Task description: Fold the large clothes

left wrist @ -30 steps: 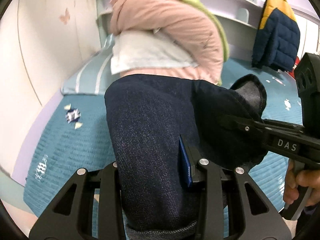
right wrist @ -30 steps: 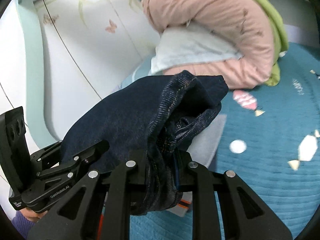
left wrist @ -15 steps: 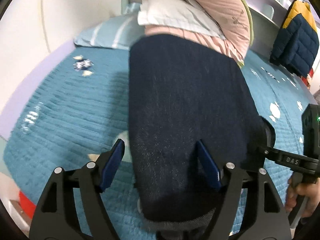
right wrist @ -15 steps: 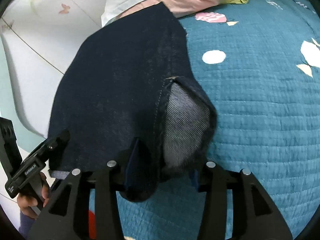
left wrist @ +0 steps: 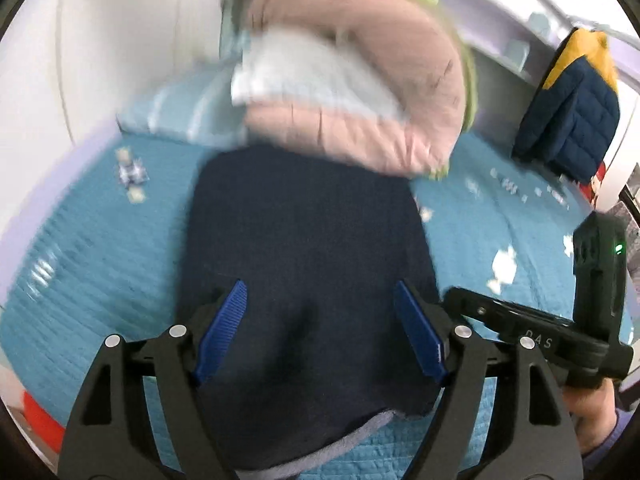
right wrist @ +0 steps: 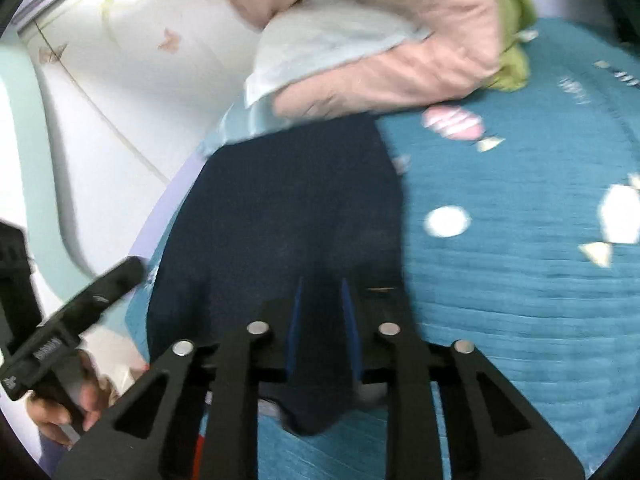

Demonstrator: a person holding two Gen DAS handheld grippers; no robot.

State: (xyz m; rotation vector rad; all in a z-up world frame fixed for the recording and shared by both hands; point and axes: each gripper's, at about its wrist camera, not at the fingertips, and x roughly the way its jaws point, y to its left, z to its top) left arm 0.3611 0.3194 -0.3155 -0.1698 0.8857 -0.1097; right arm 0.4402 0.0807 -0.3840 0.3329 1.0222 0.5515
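A: Item one, the jeans. Location?

B: Dark denim, folded, lying flat on the teal bed. The far edge touches or slips under the pink quilt rolled at the head of the bed. A grey inner layer shows at the near hem.

A: Item two, left gripper.

B: Jaws released and spread wide, one blue pad on each side of the near end of the fold, nothing pinched.

A: Item three, right gripper.

B: Jaws narrow but not fully together, over the near right corner. Cloth hangs in front of them and the picture is blurred, so I cannot tell whether they still pinch denim.

A: Risks?

B: First: if that corner is still caught, pulling the right gripper away would likely drag the top layer and spoil the fold. Second: the uneven near hem, grey layer poking out, suggests the layers are not square; a further fold would lock that in. Third: the quilt crowds the far edge, so any push forward could bunch denim against it.

A: Other stock?

B: A navy-and-yellow jacket at the far side, well apart.
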